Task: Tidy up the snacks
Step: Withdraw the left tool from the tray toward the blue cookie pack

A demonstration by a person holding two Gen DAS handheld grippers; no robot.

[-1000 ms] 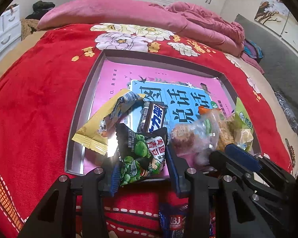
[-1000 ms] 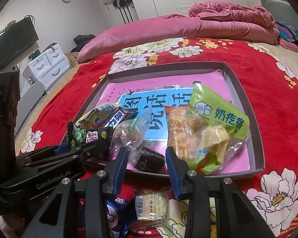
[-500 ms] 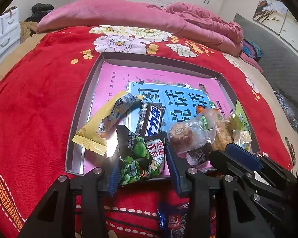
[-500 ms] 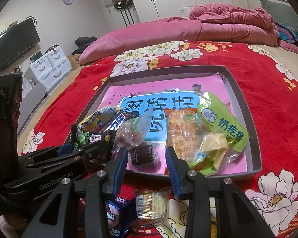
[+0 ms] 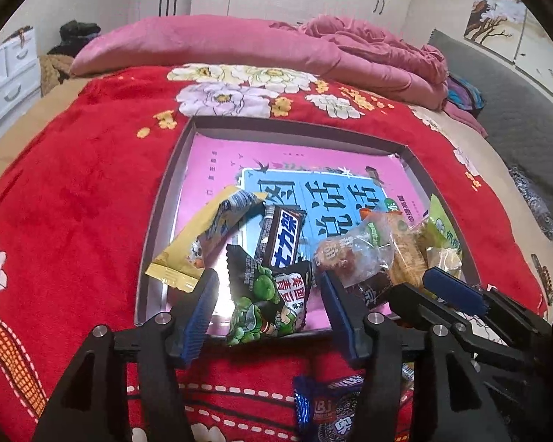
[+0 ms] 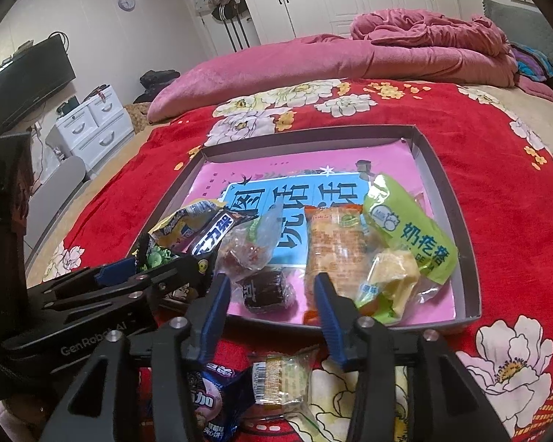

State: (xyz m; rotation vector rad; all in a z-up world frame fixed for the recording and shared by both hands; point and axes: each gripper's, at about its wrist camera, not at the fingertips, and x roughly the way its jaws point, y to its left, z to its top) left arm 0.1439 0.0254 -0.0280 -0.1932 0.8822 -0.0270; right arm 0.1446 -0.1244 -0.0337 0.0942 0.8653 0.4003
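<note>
A grey tray (image 5: 158, 221) lined with a pink and blue sheet lies on the red bedspread and holds several snacks. A green pea packet (image 5: 269, 305) lies across the tray's near rim, between the fingers of my left gripper (image 5: 267, 281). Its jaws are opening and the pads stand clear of the packet. In the right wrist view a dark brown wrapped cake (image 6: 265, 291) lies in the tray (image 6: 457, 221) between the fingers of my right gripper (image 6: 272, 280). These jaws are also opening, and neither pad touches the cake.
The tray also holds a yellow packet (image 5: 206, 235), a black chocolate bar (image 5: 284, 239), a clear bag of cakes (image 6: 250, 250), an orange cracker pack (image 6: 335, 246) and a green packet (image 6: 409, 235). A blue packet (image 6: 210, 401) and a clear cracker pack (image 6: 280, 379) lie on the bedspread by the near rim.
Both grippers' jaws have widened. The left pads have come off the green pea packet, which now rests on the tray rim. The right pads have let go of the dark cake.
</note>
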